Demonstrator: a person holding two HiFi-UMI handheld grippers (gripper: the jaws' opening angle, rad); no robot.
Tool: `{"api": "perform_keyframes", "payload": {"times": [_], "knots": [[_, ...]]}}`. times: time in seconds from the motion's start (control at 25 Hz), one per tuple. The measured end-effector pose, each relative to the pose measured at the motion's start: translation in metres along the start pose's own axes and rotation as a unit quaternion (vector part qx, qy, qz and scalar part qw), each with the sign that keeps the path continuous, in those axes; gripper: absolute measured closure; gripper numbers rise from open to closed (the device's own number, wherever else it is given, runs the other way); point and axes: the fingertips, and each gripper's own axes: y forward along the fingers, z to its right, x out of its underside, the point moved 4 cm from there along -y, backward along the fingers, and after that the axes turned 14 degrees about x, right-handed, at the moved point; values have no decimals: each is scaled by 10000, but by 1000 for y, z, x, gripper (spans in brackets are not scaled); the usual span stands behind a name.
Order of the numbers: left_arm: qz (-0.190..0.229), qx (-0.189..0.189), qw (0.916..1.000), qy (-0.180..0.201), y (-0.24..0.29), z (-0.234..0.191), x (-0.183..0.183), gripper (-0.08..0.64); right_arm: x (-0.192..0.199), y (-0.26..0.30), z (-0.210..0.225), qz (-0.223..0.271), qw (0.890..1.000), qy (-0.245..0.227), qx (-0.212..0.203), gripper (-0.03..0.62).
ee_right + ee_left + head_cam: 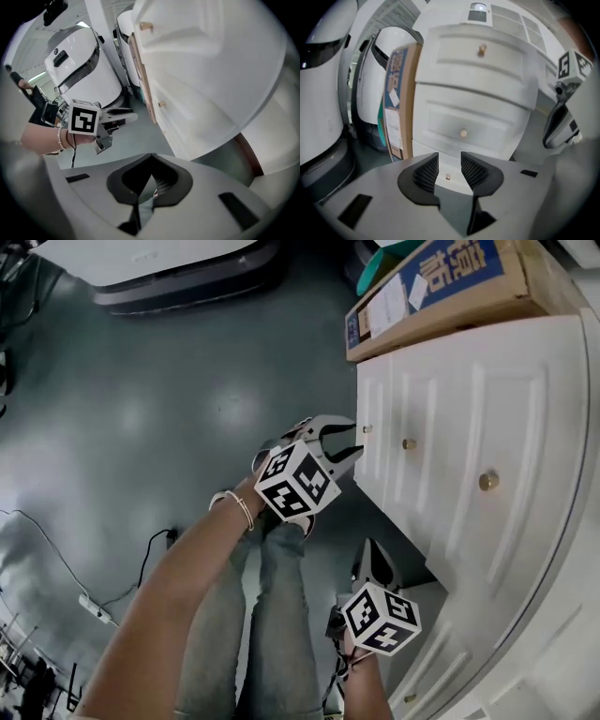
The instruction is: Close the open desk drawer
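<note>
Both the left gripper (347, 441) and the right gripper (375, 557) have pale grey shells with dark rectangular slots and black jaws. The pads (426, 171) carry a fine grid texture. Each gripper bears a white cube printed with black square markers. Just behind the left cube (296, 482), thin pale bangles (239, 508) ring a bare forearm. Below that cube, the legs wear faded grey-blue jeans (274, 615).
</note>
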Motion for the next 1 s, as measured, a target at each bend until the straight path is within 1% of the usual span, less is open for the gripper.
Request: {"api": "perform_keyframes", "payload": {"times": [0.12, 0.2, 0.24, 0.28, 0.32, 0.4, 0.48, 0.56, 0.68, 0.76, 0.88, 0.96, 1.0], "knots": [[475, -410, 9979, -144, -67, 11, -51, 403, -26, -42, -13, 270, 9994, -175, -124, 586], [714, -761, 9945, -121, -116, 19, -89, 417, -51, -69, -19, 560, 9980, -208, -196, 586], [801, -946, 9922, -116, -142, 27, -109, 442, -64, -87, -20, 699, 9971, -197, -212, 586], [887, -1139, 9894, -131, -168, 38, -130, 465, -77, -108, -20, 831, 9962, -169, -217, 586], [987, -1334, 9860, -167, -193, 49, -152, 473, -91, -131, -19, 970, 9950, -133, -218, 586], [1199, -1729, 9773, -253, -242, 72, -197, 485, -119, -180, -17, 1308, 9911, -80, -236, 586], [1363, -2102, 9677, -285, -286, 93, -243, 503, -147, -229, -15, 1700, 9850, -59, -283, 586], [1547, -2339, 9596, -244, -324, 109, -293, 518, -175, -274, -14, 2119, 9767, 37, -347, 586], [1878, -2384, 9527, -146, -369, 128, -365, 534, -217, -336, -14, 2805, 9586, 229, -442, 586], [2098, -2420, 9472, -134, -391, 144, -402, 539, -238, -378, -9, 3225, 9454, 195, -430, 586], [2337, -2525, 9389, -134, -415, 158, -437, 541, -264, -430, 2, 3847, 9225, 134, -284, 586], [2399, -2509, 9378, -112, -421, 163, -448, 541, -273, -451, 9, 4156, 9091, 231, -168, 586], [2379, -2499, 9386, -71, -420, 165, -450, 541, -274, -457, 12, 4237, 9051, 322, -135, 586]]}}
